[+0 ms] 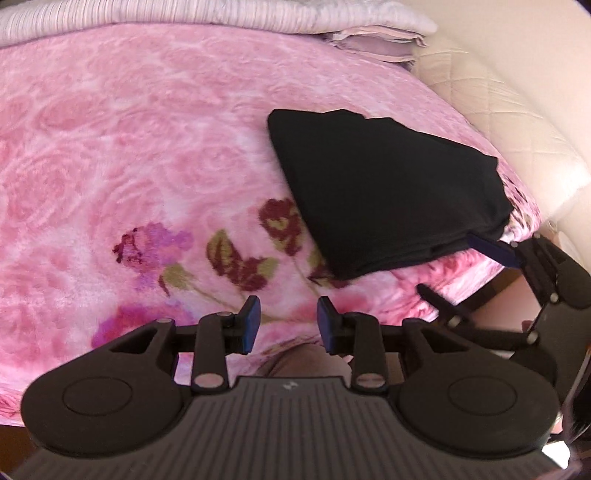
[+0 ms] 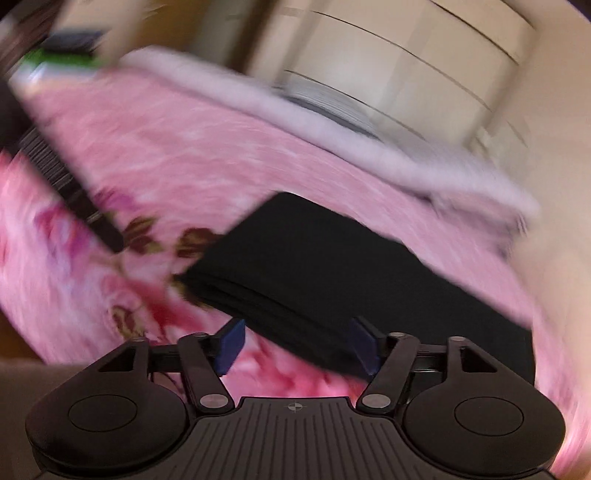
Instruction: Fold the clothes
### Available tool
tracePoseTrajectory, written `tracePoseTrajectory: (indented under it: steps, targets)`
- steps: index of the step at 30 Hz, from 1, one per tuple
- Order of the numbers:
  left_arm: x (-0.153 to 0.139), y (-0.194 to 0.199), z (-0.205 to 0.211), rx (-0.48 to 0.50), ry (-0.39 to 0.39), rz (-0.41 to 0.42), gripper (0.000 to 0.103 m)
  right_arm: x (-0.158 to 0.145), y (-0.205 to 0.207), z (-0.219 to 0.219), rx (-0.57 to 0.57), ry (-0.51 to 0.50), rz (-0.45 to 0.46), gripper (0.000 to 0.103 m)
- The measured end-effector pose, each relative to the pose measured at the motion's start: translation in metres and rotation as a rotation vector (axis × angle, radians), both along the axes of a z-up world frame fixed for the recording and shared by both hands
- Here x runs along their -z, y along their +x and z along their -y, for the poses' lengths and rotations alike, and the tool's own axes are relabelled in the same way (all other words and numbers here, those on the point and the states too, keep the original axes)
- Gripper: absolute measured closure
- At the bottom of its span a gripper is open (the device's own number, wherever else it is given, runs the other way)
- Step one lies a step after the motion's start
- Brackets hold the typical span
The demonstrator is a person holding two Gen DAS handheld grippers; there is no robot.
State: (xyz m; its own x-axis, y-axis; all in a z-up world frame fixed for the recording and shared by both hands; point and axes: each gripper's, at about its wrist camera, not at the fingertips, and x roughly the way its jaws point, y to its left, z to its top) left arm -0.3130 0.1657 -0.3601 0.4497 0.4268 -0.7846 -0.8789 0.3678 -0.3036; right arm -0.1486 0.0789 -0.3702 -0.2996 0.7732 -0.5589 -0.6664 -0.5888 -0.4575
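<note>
A folded black garment lies on the pink floral blanket, towards the right. My left gripper hovers over the blanket just short of the garment's near corner, jaws partly open with nothing between them. At the right edge, my right gripper reaches the garment's near right corner. In the blurred right wrist view, the right gripper stands wide open, with the near edge of the black garment lying between its pads and neither pad pressing it. The left gripper shows at the left.
Folded pale bedding is stacked along the far edge of the bed. A cream quilted panel borders the bed on the right. Cream drawers stand beyond the bed. The blanket drops off at the near edge.
</note>
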Motion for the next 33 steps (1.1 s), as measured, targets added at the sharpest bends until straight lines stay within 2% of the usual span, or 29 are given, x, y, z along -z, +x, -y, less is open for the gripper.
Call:
tracePoseTrajectory:
  steps: [3,7,11,14,16,17,18,21,24,28,30,32,33]
  targets:
    - [0.006,-0.002,-0.009,-0.011,-0.016,0.005,0.075,0.021,-0.022,-0.002,-0.105,0.065,0.148,0.031]
    - [0.012,-0.007,-0.019,-0.018,-0.029,0.015,0.075,0.051,-0.035,-0.008,-0.167,0.144,0.294,0.031]
    - [0.014,-0.012,-0.029,-0.066,-0.031,0.021,0.075,0.066,-0.04,-0.012,-0.187,0.228,0.348,0.031]
    - [0.015,-0.017,-0.037,-0.086,-0.035,0.026,0.075,0.071,-0.044,-0.014,-0.195,0.277,0.333,0.032]
    - [0.013,-0.019,-0.042,-0.099,-0.036,0.031,0.075,0.073,-0.045,-0.018,-0.203,0.265,0.309,0.044]
    - [0.012,-0.018,-0.044,-0.1,-0.034,0.029,0.075,0.072,-0.044,-0.021,-0.21,0.249,0.29,0.07]
    - [0.011,-0.017,-0.045,-0.1,-0.03,0.025,0.075,0.07,-0.043,-0.024,-0.206,0.221,0.263,0.085]
    - [0.005,-0.012,-0.052,-0.093,-0.014,0.014,0.075,0.06,-0.033,-0.034,-0.199,0.166,0.164,0.092]
    - [-0.005,0.001,-0.063,-0.071,0.013,0.011,0.076,0.022,0.004,-0.066,-0.072,-0.061,-0.226,0.094]
    - [-0.023,0.033,-0.081,-0.009,0.067,0.026,0.076,-0.016,0.098,-0.117,0.191,-0.344,-0.892,0.094]
    - [-0.032,0.057,-0.09,0.045,0.098,0.049,0.076,-0.02,0.145,-0.13,0.306,-0.399,-1.122,0.094]
    - [-0.038,0.086,-0.099,0.111,0.125,0.08,0.076,-0.017,0.191,-0.138,0.424,-0.411,-1.282,0.094]
    - [-0.039,0.101,-0.103,0.143,0.134,0.095,0.076,-0.013,0.208,-0.14,0.479,-0.408,-1.326,0.094]
